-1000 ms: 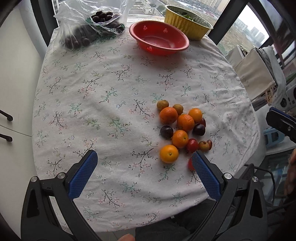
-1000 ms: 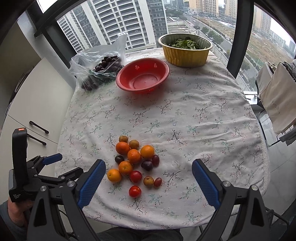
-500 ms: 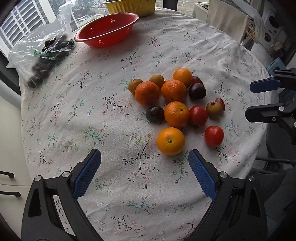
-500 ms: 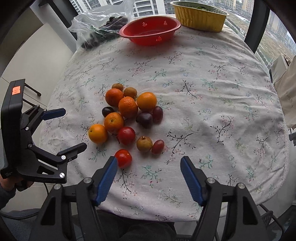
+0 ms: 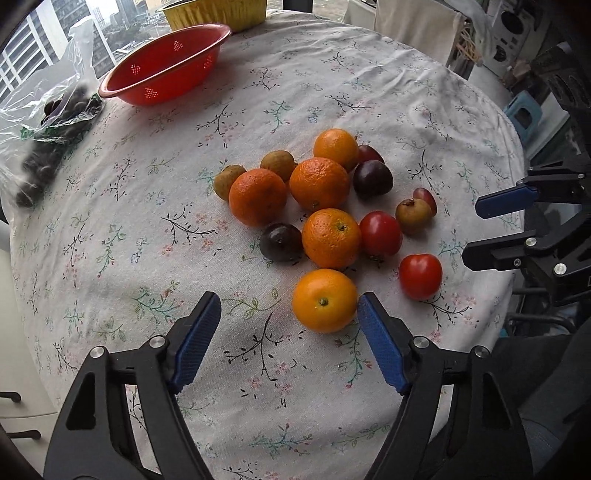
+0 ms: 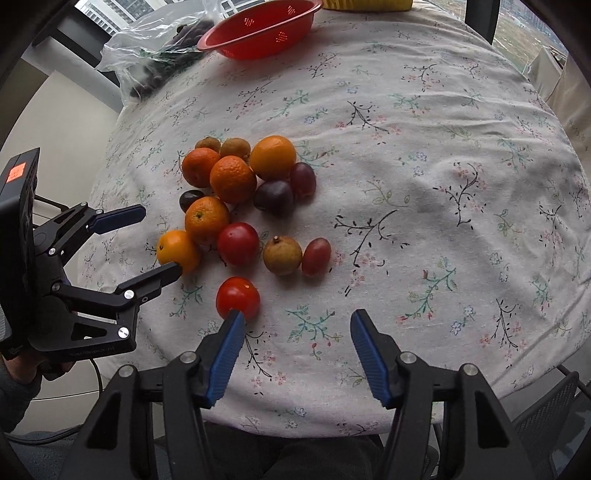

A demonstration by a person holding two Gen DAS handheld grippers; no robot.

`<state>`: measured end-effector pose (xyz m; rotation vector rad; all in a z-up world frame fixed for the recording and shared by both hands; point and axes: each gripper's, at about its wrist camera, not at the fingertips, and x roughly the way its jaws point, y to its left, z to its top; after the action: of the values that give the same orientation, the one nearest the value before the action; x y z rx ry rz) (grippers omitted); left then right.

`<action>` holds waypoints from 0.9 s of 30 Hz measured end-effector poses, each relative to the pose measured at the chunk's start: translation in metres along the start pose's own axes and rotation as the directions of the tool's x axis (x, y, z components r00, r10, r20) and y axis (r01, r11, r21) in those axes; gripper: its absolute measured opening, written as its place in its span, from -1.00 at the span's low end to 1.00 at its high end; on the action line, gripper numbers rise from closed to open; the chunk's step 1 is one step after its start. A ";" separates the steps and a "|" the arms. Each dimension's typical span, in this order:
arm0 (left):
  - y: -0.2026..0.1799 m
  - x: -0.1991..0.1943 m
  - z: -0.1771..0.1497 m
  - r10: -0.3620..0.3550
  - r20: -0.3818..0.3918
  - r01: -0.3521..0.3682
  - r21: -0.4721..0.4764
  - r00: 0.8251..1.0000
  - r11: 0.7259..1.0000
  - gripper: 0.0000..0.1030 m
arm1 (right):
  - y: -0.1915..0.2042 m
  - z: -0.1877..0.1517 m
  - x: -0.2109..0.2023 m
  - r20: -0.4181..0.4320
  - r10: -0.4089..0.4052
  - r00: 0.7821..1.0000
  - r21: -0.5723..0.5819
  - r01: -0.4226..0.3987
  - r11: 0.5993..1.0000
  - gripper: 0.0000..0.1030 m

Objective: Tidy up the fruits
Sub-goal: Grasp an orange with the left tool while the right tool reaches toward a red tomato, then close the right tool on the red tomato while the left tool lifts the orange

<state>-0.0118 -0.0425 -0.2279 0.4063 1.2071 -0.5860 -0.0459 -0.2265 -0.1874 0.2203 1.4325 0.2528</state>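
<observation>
From your left tongs (image 5: 288,314), the jaws are closing with nothing gripped: the nearest orange (image 5: 324,301) sits off-centre, just beside the right-hand pad, with a wide gap to the other. Close like this and that pad may shove the orange sideways into the pile (image 5: 321,206), scattering round fruit across the cloth-covered bench (image 5: 110,229). From your right tongs (image 6: 297,325), also closing and empty, the nearest tomato (image 6: 238,298) lies at the left-hand pad's tip, not between the pads; you risk nudging it toward the near edge of the bench. The red bowl (image 6: 258,29) stands well beyond both tongs, so a loose grip could drop fruit on the way.
</observation>
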 end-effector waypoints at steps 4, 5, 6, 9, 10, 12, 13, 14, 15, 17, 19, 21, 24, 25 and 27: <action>-0.009 0.007 -0.001 -0.036 -0.017 0.037 0.019 0.999 0.999 0.00 | 0.003 -0.001 0.003 0.000 0.003 1.000 -0.001 -0.003 1.000 0.23; -0.010 0.009 -0.001 -0.048 -0.023 0.048 0.018 0.999 0.999 -0.17 | 0.004 -0.001 0.004 -0.001 0.004 1.000 -0.001 -0.004 1.000 0.23; -0.011 0.011 -0.001 -0.062 -0.027 0.062 0.016 0.998 0.998 -0.25 | 0.005 -0.002 0.005 -0.001 0.004 1.000 -0.001 -0.004 1.000 0.23; -0.011 0.013 0.000 -0.071 -0.019 0.072 0.009 0.997 0.997 -0.28 | 0.009 -0.003 0.008 0.000 0.007 1.000 -0.005 -0.007 1.000 0.23; -0.010 0.013 0.000 -0.068 -0.030 0.068 0.002 0.997 0.998 -0.28 | 0.010 -0.003 0.009 0.002 0.011 1.000 -0.006 -0.011 1.000 0.22; -0.007 0.013 -0.001 -0.085 -0.029 0.084 -0.017 0.996 0.996 -0.28 | 0.011 -0.004 0.010 0.002 0.023 1.000 -0.003 -0.023 1.000 0.18; -0.006 0.013 -0.001 -0.088 -0.029 0.087 -0.026 0.996 0.996 -0.28 | 0.012 -0.004 0.012 -0.001 0.034 0.999 0.001 -0.034 0.999 0.17; -0.004 0.012 -0.001 -0.091 -0.029 0.090 -0.036 0.995 0.995 -0.28 | 0.013 -0.004 0.013 -0.004 0.046 0.999 0.003 -0.045 0.999 0.14; -0.002 0.012 -0.002 -0.095 -0.028 0.094 -0.050 0.995 0.994 -0.28 | 0.015 -0.004 0.015 -0.006 0.055 0.998 0.005 -0.055 0.998 0.13; 0.003 0.008 -0.005 -0.097 -0.026 0.095 -0.076 0.995 0.993 -0.29 | 0.020 -0.003 0.018 -0.010 0.071 0.997 0.006 -0.071 0.997 0.13; 0.009 0.003 -0.009 -0.098 -0.021 0.095 -0.107 0.995 0.990 -0.29 | 0.026 -0.001 0.022 -0.013 0.081 0.997 0.000 -0.081 0.997 0.10; 0.014 -0.003 -0.013 -0.101 -0.013 0.098 -0.135 0.995 0.986 -0.29 | 0.031 0.002 0.026 -0.018 0.084 0.996 -0.004 -0.084 0.996 0.07; 0.018 -0.013 -0.020 -0.098 -0.004 0.096 -0.162 0.995 0.982 -0.29 | 0.034 0.003 0.033 -0.030 0.070 0.997 -0.006 -0.070 0.998 -0.01; 0.020 -0.015 -0.023 -0.097 -0.003 0.095 -0.170 0.995 0.981 -0.29 | 0.035 0.004 0.036 -0.034 0.064 0.997 -0.005 -0.065 0.998 -0.02; 0.022 -0.020 -0.030 -0.096 0.000 0.095 -0.189 0.995 0.977 -0.28 | 0.037 0.005 0.038 -0.029 0.053 0.998 -0.014 -0.054 0.998 -0.04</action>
<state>-0.0258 -0.0035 -0.2185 0.1917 1.2843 -0.5467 -0.0374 -0.1796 -0.2115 0.2442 1.4545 0.3110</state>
